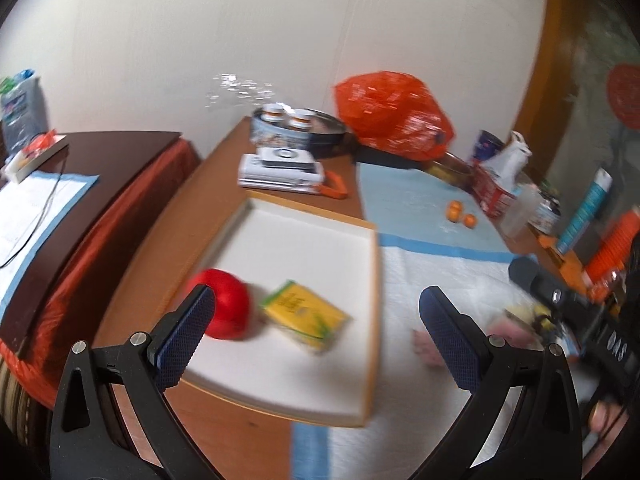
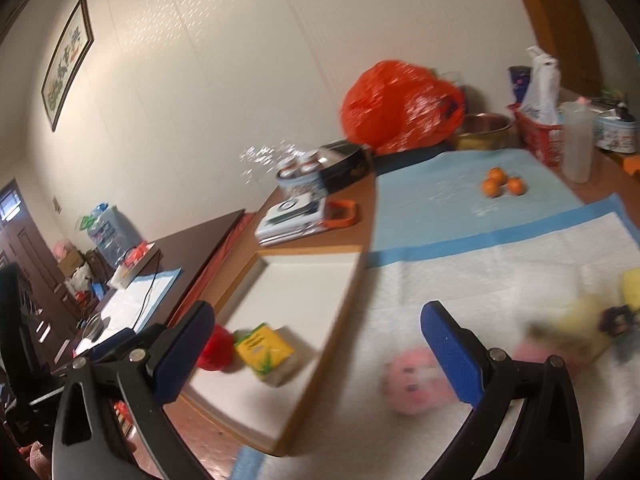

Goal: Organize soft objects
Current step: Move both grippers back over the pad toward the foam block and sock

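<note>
Your left gripper [image 1: 316, 324] is spread wide and holds nothing, poised over the near end of the white tray [image 1: 304, 240]; your right gripper [image 2: 318, 330] is likewise spread and empty, above the tray's right edge. Inside the tray, the red soft ball [image 1: 230, 304] and the yellow tissue pack [image 1: 306, 316] lie just beside each other at the near end. On the white pad [image 2: 460, 264] to the right, a pink plush toy [image 2: 412, 380] lies blurred, partly hidden behind your right gripper's blue finger; further soft items [image 2: 576, 328], yellow and pink, lie blurred near the pad's right edge. Farther back on the counter [image 1: 224, 164] stand a white device with an orange handle [image 1: 280, 172], a round tin [image 1: 296, 130], an orange plastic bag [image 1: 394, 116] and three small oranges [image 2: 500, 182].
</note>
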`<action>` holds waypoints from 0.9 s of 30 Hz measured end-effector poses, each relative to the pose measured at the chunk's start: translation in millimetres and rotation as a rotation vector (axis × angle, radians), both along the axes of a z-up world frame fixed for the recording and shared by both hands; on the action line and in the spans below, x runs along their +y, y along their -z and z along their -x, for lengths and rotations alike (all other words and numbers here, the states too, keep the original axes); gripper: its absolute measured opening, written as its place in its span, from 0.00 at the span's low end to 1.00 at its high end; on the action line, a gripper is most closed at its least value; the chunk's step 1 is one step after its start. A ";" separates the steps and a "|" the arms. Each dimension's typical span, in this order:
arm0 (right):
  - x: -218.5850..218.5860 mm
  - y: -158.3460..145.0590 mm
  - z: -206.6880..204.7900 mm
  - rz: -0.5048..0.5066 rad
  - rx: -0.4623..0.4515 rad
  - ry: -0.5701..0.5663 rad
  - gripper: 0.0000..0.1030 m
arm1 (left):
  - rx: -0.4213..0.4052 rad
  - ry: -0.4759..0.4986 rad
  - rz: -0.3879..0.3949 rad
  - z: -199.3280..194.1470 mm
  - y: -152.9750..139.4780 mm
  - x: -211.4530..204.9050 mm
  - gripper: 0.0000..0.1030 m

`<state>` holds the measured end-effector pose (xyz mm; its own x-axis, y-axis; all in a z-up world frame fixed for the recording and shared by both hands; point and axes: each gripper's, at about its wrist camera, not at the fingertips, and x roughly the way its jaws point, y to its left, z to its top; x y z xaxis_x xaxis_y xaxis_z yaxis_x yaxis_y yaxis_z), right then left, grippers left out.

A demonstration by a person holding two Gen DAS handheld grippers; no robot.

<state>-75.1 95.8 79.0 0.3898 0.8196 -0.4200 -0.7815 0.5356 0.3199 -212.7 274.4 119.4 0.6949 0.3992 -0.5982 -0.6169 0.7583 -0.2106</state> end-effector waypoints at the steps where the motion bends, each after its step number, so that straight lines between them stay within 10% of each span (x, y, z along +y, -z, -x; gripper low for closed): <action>1: -8.7 -2.6 -6.0 -0.005 0.002 0.012 1.00 | -0.001 0.021 0.001 -4.8 -0.5 -7.7 1.00; 14: -159.3 4.0 -100.7 0.024 -0.008 0.276 1.00 | 0.180 0.394 0.092 -101.1 54.0 -142.3 1.00; 27: -215.3 69.3 -118.7 0.286 0.046 0.147 1.00 | 0.237 0.291 0.396 -127.1 94.2 -184.4 0.99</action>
